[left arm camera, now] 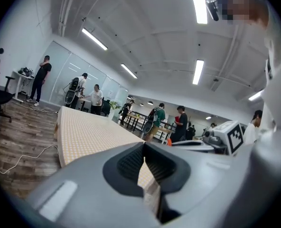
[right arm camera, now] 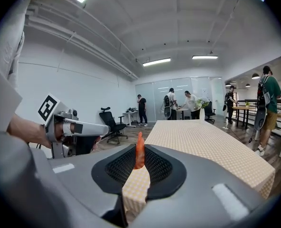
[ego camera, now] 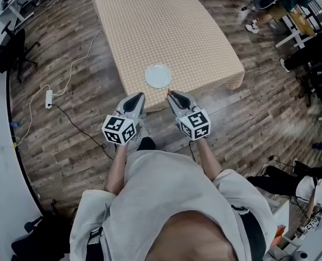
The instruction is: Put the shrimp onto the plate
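Right tool clamped on my orange shrimp, my left tool closed empty, white plate near checkered bench edge

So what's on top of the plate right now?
Nothing visible: the white plate sits bare on the checked tablecloth. The shrimp is pinched in the right claw, clear of the plate. The cloth under the plate is hidden.

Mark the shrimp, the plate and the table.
Slim orange shrimp (right arm camera: 139, 152): right gripper view, on the middle of its body.
Round white plate (ego camera: 158, 75): head view, on its bare centre.
Table under a beige checked cloth (ego camera: 150, 20): head view, on bare cloth beyond the plate.
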The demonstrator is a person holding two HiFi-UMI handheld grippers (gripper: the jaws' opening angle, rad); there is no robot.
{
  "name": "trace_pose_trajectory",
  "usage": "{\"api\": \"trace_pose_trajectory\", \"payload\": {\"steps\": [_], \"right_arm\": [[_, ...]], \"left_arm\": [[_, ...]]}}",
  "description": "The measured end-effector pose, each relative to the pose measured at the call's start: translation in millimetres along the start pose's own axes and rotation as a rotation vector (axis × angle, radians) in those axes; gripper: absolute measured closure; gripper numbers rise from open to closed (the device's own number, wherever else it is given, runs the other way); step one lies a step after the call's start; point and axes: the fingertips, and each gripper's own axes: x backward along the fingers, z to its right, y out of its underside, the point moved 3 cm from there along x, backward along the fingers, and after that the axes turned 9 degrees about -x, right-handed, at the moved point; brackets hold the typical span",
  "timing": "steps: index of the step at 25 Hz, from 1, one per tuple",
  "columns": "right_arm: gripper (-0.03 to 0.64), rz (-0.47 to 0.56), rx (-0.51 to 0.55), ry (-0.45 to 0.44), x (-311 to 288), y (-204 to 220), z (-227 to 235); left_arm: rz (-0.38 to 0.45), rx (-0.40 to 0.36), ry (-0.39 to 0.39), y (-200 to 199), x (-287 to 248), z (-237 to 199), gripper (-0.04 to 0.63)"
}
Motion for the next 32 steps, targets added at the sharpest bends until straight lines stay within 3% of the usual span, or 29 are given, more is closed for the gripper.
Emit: {"api": "trace_pose_trajectory", "payload": {"steps": [12,22,32], "right_arm": [[0.558,0.025,0.015,0.050,-96,-48,14],[0.558,0.024,0.006,0.037,-121,-53,28],[0.558,0.020,0.017,-0.012,-113,-61,84]], "left_arm": [[0.021,-0.016,0.060,-35,-47,-98,0.584],[0.009,-0.002,0.053,-30,-65,-114,0.584],[0.009,0.007,-0.047,-33,-106,-106,0.584]]}}
